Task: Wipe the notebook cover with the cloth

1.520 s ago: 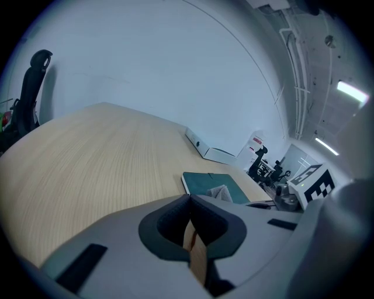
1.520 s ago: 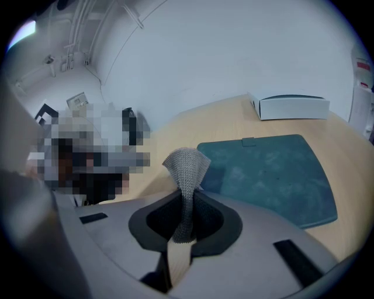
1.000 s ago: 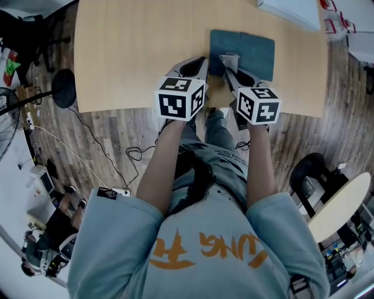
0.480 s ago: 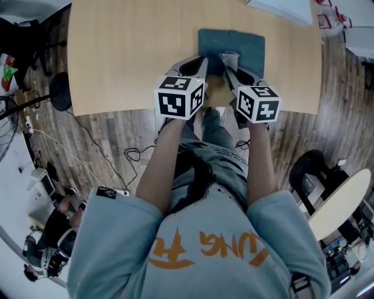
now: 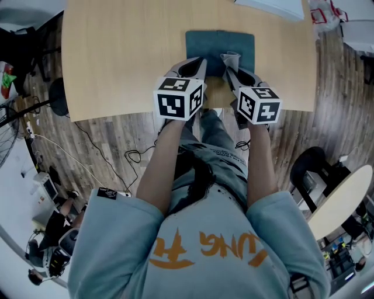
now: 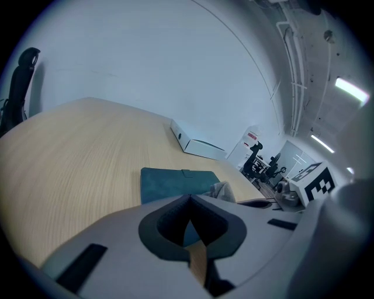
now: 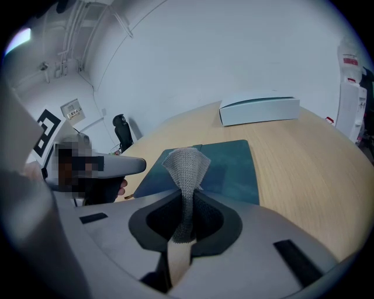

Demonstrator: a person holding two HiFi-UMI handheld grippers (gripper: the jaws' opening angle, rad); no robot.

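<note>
The teal notebook (image 5: 220, 47) lies flat on the light wood table (image 5: 117, 52), close to its near edge. My right gripper (image 5: 229, 63) hangs over the notebook's near edge, right of its middle, shut on a grey knitted cloth (image 5: 230, 57). In the right gripper view the cloth (image 7: 186, 166) rises from between the jaws in front of the notebook (image 7: 228, 166). My left gripper (image 5: 203, 62) is beside it over the notebook's near left part. In the left gripper view its jaws (image 6: 189, 200) meet with nothing between them, and the notebook (image 6: 172, 181) lies just ahead.
A white flat box (image 5: 272, 7) sits at the table's far right; it also shows as the white box (image 7: 260, 109) beyond the notebook. Bare tabletop stretches to the left. The person's legs and the wooden floor (image 5: 111, 134) lie below the near edge.
In the head view the table and notebook have drifted left under the grippers, so both grippers now sit further right along the notebook's near edge. The hold on the cloth is unchanged.
</note>
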